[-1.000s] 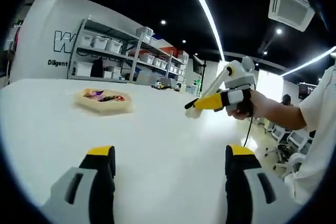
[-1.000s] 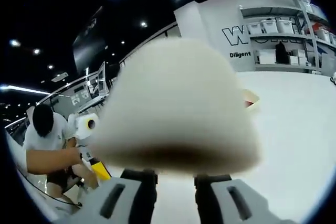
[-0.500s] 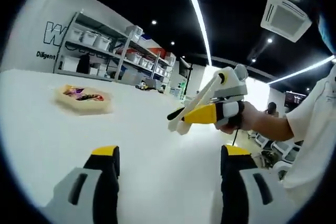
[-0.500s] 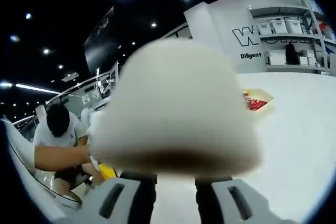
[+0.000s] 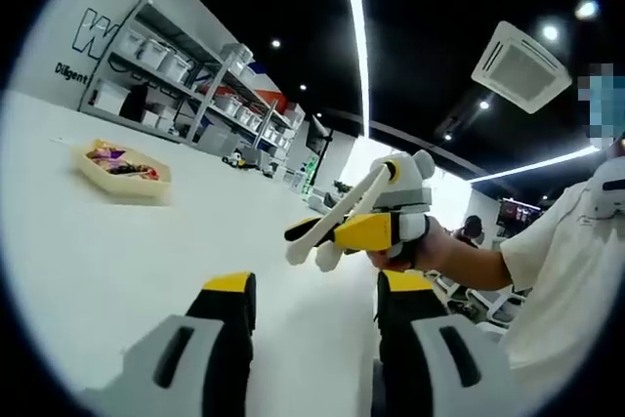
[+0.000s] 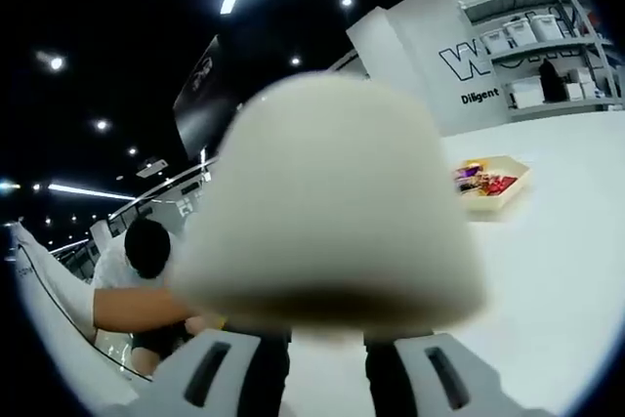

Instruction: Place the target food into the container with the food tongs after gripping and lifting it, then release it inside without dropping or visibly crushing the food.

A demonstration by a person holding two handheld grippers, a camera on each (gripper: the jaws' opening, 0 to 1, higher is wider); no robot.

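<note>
My right gripper clamps the tongs above the table; left gripper – jaws apart, unloaded; tray w/ food well apart.

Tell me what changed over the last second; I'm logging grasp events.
No grasp event. Both cameras swung, so the beige tray of colourful food sits elsewhere in each view. The right gripper, shut on the white food tongs, now shows lower and nearer the left gripper's open jaws. The tongs' blurred white end fronts the right gripper view as before.
</note>
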